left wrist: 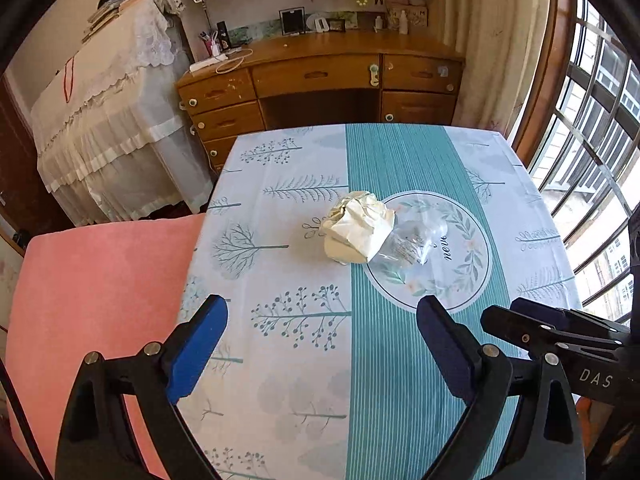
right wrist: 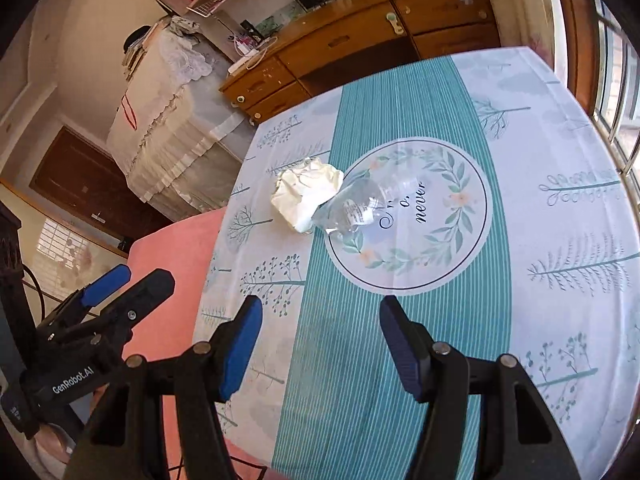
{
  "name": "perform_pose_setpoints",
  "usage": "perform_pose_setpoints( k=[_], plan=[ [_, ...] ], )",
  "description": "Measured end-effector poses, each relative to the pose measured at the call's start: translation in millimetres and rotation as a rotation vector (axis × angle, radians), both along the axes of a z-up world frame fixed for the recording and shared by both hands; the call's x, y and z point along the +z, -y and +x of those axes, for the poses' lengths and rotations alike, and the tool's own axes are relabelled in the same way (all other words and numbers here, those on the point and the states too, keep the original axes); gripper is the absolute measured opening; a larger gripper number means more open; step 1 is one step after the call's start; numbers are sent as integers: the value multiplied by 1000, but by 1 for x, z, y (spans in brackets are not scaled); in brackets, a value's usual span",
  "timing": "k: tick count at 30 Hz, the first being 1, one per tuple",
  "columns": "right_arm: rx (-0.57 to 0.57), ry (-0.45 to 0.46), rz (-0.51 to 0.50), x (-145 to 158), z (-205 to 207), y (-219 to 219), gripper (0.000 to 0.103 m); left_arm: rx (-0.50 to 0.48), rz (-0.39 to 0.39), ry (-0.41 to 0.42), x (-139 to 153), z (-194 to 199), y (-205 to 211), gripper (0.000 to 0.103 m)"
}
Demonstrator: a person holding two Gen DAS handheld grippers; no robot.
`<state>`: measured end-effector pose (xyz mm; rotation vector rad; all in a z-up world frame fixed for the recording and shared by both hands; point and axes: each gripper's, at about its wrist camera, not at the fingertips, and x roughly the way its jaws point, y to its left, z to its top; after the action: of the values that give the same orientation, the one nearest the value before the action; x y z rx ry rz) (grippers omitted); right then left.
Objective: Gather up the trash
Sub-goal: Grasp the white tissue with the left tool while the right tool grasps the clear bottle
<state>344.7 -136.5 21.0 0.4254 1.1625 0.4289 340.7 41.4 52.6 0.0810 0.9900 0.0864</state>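
Note:
A crumpled cream paper ball (left wrist: 358,228) (right wrist: 306,194) lies near the middle of the table, touching a clear crumpled plastic bag (left wrist: 412,246) (right wrist: 362,210) on its right. Both rest on the patterned tablecloth (left wrist: 304,360) (right wrist: 540,200). My left gripper (left wrist: 322,334) hovers over the near part of the table, open, with nothing between its blue pads. My right gripper (right wrist: 320,334) is also open and empty, short of the trash. In the left wrist view the right gripper (left wrist: 516,320) shows at the right edge; in the right wrist view the left gripper (right wrist: 136,280) shows at the lower left.
A pink cushioned seat (left wrist: 92,308) (right wrist: 168,280) stands against the table's left side. Beyond the table are a wooden desk (left wrist: 320,76) with drawers and a lace-covered cabinet (left wrist: 108,120). A barred window (left wrist: 592,160) runs along the right.

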Motion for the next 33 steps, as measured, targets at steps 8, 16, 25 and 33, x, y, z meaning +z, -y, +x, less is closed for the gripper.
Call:
perform_pose_setpoints(
  k=[8, 16, 25, 33],
  plan=[
    [-10, -159, 133, -71, 72, -7, 55, 89, 0, -90, -47, 65, -6, 94],
    [-59, -253, 241, -110, 112, -29, 45, 114, 10, -115, -60, 72, -11, 94],
    [-81, -165, 220, -98, 128, -12, 35, 101, -17, -120, -59, 93, -6, 94],
    [-97, -124, 151, -91, 129, 31, 34, 95, -192, -242, -88, 138, 0, 94]
  ],
)
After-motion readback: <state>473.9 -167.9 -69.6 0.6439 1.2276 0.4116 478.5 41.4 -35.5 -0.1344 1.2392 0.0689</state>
